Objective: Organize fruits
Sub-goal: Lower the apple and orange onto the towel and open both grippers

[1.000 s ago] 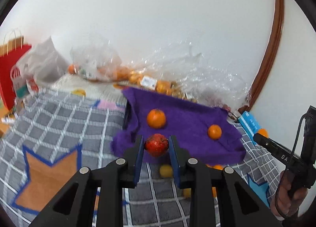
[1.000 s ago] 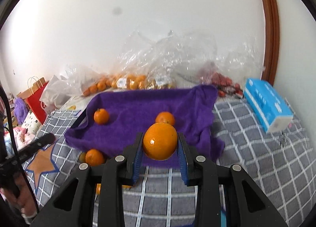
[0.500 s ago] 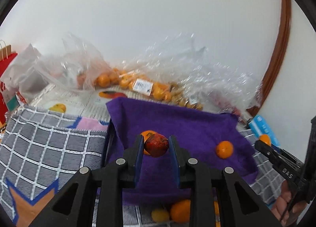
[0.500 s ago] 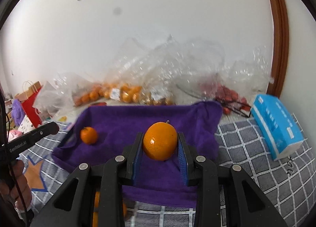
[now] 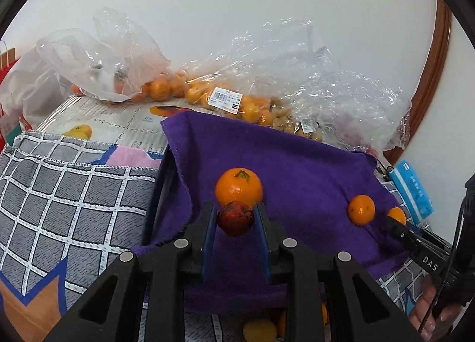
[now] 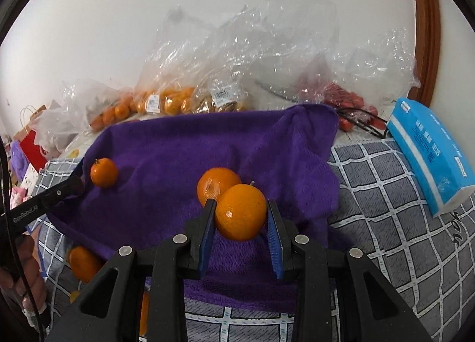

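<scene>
Your left gripper clenches a small dark-red wrinkled fruit and your right gripper a round orange, both over the rumpled purple towel; released there, either could roll off its near edge.

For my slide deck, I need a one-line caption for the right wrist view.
Right gripper carries an orange above a purple towel bearing two oranges.

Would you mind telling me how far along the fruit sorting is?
Done: two oranges sit on the purple towel. In hand: left gripper holds a small red fruit, right gripper an orange. Left: loose fruit beside the towel.
</scene>
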The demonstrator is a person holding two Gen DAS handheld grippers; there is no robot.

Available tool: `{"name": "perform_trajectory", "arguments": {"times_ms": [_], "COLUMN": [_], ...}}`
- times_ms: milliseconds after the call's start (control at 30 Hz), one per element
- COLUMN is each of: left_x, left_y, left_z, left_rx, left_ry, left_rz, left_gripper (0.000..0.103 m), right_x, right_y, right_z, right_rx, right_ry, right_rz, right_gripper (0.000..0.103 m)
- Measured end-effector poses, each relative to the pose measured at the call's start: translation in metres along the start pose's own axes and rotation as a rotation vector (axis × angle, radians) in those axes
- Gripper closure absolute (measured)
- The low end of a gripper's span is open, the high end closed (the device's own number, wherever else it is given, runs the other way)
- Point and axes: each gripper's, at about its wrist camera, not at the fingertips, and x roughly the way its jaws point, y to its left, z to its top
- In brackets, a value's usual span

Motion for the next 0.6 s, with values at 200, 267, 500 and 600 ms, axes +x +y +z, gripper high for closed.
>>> {"name": "perform_trajectory", "arguments": {"times_ms": [200, 267, 500, 600], "left_x": [0.009, 0.01, 0.011, 0.011], "left_y": [0.001, -0.001, -0.002, -0.003], "left_z": [-0.001, -0.001, -0.001, -0.001], "left_rx": [-0.016, -0.008, -0.001, 0.003], "left_ry": [0.037, 0.039, 0.04, 0.039], "left_rz": [-0.006, 0.003, 0.011, 0.017], "left_gripper": [0.079, 0.079, 0.079, 0.079], "right_x": [0.012, 0.014, 0.016, 0.016], "right_y": [-0.004, -0.004, -0.005, -0.005], "right_z": [-0.003, -0.003, -0.004, -0.004], "right_rx": [0.031, 0.031, 0.038, 0.034], "right_ry": [0.042, 0.047, 0.059, 0.058], "right_rz": [-0.007, -0.007, -0.013, -0.016], "right_gripper": [0.07, 0.07, 0.07, 0.07]}}
